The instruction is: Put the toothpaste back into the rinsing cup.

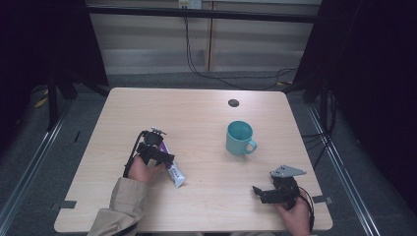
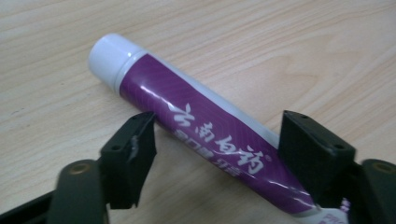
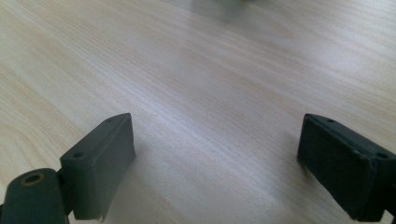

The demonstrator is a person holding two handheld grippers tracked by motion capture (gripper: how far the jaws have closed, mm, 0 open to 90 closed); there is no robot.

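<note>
My left tool (image 1: 158, 153) is low over a purple tube (image 2: 205, 135) that lies flat on the pale wooden surface (image 1: 206, 206), toward its left side. The jaws stand apart, one on each side of the tube's body; whether they touch it yet I cannot tell. The tube is glossy purple with white characters, a grey-white stripe along one side and a white screw cap (image 2: 109, 58); its flat crimped end points toward me. It looks light and soft-walled, likely to dent or squeeze under hard pressure, and its slick skin may slip. I judge the best hold is across the middle of the body, with gentle force. A teal mug (image 1: 239, 138) stands upright, well apart to the right. My right tool (image 1: 274, 192) rests near the surface's front right corner, jaws wide apart and holding nothing.
</note>
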